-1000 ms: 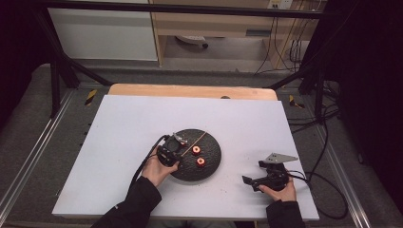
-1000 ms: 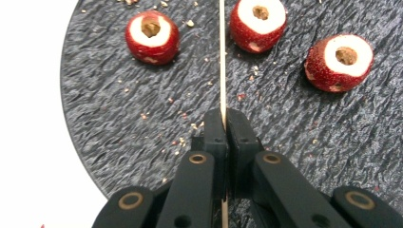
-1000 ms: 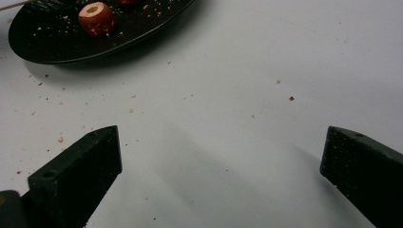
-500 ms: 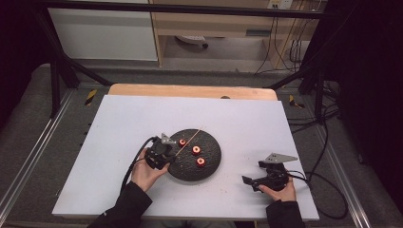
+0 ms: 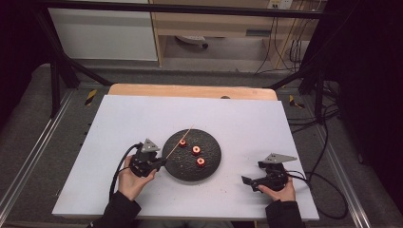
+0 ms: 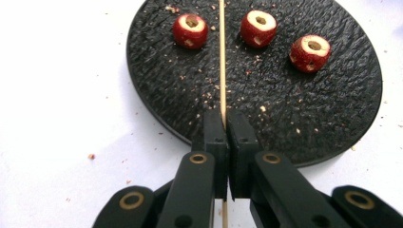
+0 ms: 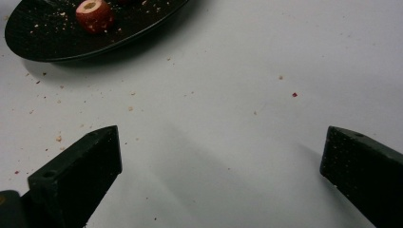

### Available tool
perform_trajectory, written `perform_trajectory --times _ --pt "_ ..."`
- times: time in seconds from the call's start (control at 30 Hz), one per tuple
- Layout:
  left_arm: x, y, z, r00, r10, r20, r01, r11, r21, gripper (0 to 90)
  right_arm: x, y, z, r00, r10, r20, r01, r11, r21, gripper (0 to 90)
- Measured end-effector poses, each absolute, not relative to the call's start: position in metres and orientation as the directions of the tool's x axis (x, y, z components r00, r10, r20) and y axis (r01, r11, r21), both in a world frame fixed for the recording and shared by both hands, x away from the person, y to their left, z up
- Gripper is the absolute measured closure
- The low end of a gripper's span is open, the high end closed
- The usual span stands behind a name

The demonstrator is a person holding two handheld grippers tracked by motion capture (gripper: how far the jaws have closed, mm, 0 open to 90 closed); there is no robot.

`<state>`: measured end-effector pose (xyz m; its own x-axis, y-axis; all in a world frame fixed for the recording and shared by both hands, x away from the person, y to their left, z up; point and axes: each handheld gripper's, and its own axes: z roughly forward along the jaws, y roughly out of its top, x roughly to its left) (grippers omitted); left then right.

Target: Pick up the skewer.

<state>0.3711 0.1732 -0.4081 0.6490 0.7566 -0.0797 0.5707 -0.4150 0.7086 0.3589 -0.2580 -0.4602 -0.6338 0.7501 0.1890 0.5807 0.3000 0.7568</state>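
High view: crumb-flecked white table (image 5: 142, 123), dark surroundings.

Around the white work table

A wooden board (image 5: 192, 90) edges the white table (image 5: 237, 123) at its far side; cables (image 5: 285, 45) hang beyond, and crumbs (image 7: 128, 108) dot the surface.

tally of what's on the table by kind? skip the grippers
Red cored fruits: 3
Black plate: 1
Wooden skewer: 1, clamped in the left gripper
Total: 5
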Motion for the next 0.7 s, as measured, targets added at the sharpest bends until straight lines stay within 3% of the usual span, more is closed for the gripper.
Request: perform_trajectory --times 0.7 --pt "0.345 0.216 -0.420 0.665 0.734 -0.135 0.519 -0.325 0.791 88.1 0.360 -0.249 -0.458 -0.638 0.745 0.197 0.583 0.299 0.755 0.7"
